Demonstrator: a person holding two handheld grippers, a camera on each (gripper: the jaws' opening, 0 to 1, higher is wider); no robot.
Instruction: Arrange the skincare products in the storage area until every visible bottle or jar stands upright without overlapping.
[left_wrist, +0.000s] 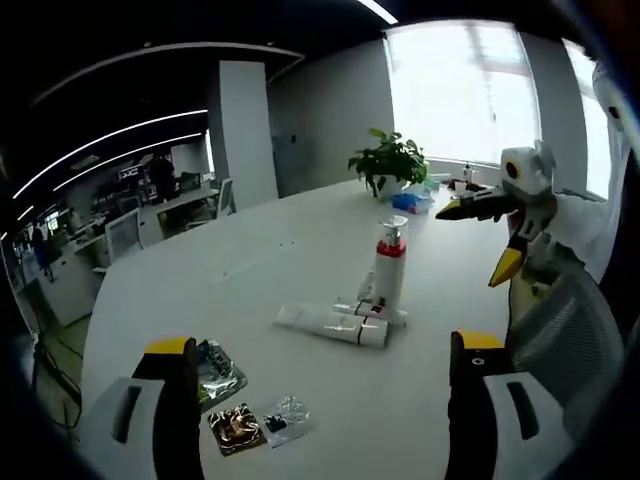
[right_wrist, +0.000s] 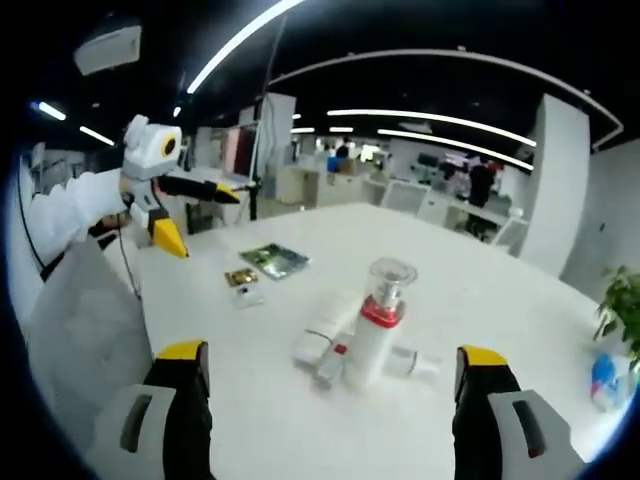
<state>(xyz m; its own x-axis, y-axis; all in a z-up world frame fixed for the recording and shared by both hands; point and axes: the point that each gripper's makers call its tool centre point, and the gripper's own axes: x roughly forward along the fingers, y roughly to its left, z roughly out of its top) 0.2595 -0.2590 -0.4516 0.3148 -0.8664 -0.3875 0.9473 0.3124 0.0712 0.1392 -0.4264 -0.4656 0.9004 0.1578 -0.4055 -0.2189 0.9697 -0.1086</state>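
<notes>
On the white table (left_wrist: 250, 270) a white pump bottle (left_wrist: 389, 265) with a red collar and clear cap stands upright. Against its base lie a long white tube (left_wrist: 330, 323) and a smaller item (left_wrist: 370, 310), touching each other. My left gripper (left_wrist: 322, 344) is open, short of the tubes, nothing between its jaws. My right gripper (left_wrist: 478, 238) hovers open above the table to the right of the bottle. The right gripper view has the same bottle (right_wrist: 377, 320) upright, with the tubes (right_wrist: 325, 335) lying at its foot. There the right gripper (right_wrist: 332, 352) is open and the left gripper (right_wrist: 200, 217) open at far left.
Flat sachets (left_wrist: 215, 375) and small packets (left_wrist: 237, 428) lie near the table's close edge. A potted plant (left_wrist: 390, 160) and blue items (left_wrist: 408, 202) stand at the far end. A mesh chair (left_wrist: 560, 330) is beside the table. A white sleeve (right_wrist: 60, 215) holds the left gripper.
</notes>
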